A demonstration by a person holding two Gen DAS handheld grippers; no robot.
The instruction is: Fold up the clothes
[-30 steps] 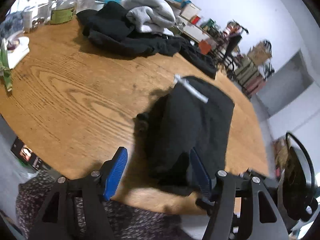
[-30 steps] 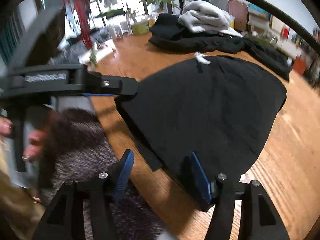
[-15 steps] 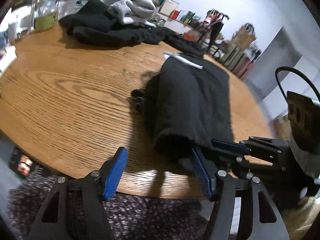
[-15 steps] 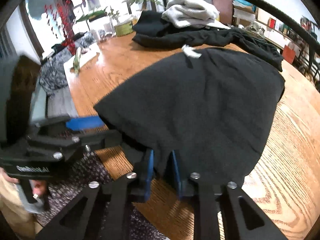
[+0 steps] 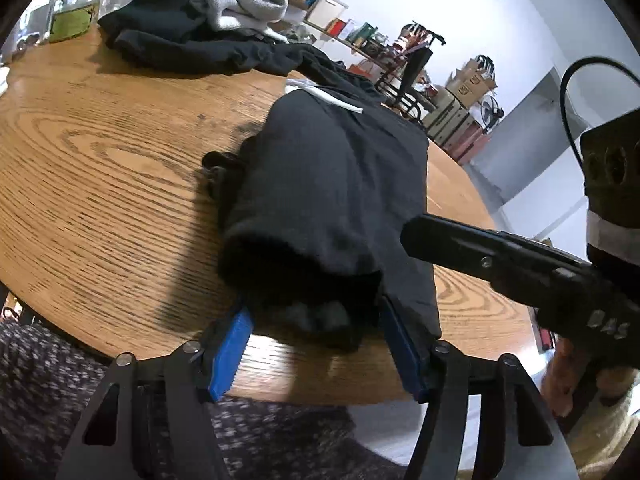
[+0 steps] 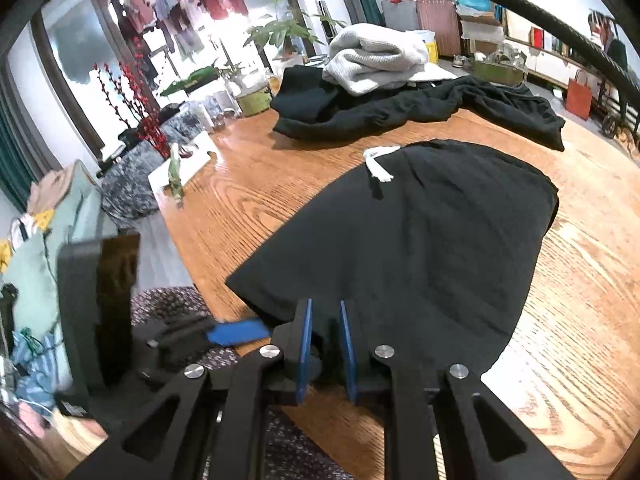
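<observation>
A black garment (image 5: 332, 184) with a white drawstring (image 5: 336, 100) lies folded lengthwise on the round wooden table (image 5: 100, 160). Its bunched near end sits between the blue pads of my left gripper (image 5: 316, 344), whose jaws are closing around the cloth at the table's edge. In the right wrist view the same garment (image 6: 420, 240) spreads ahead, drawstring (image 6: 378, 164) at the far end. My right gripper (image 6: 325, 344) is shut on its near hem, cloth pinched between the narrow pads. The right gripper's black body (image 5: 500, 256) reaches in from the right in the left wrist view.
A pile of black and grey clothes (image 6: 376, 60) lies at the far side of the table. A glass jar (image 5: 74, 12) and potted plants stand at the back left. A speckled rug (image 5: 40, 380) shows below the near table edge. A hand (image 5: 560, 384) holds the right gripper.
The right gripper went from open to shut on the near hem and lifted it a little. The left gripper dropped to the garment's near end and its jaws narrowed around the cloth.
</observation>
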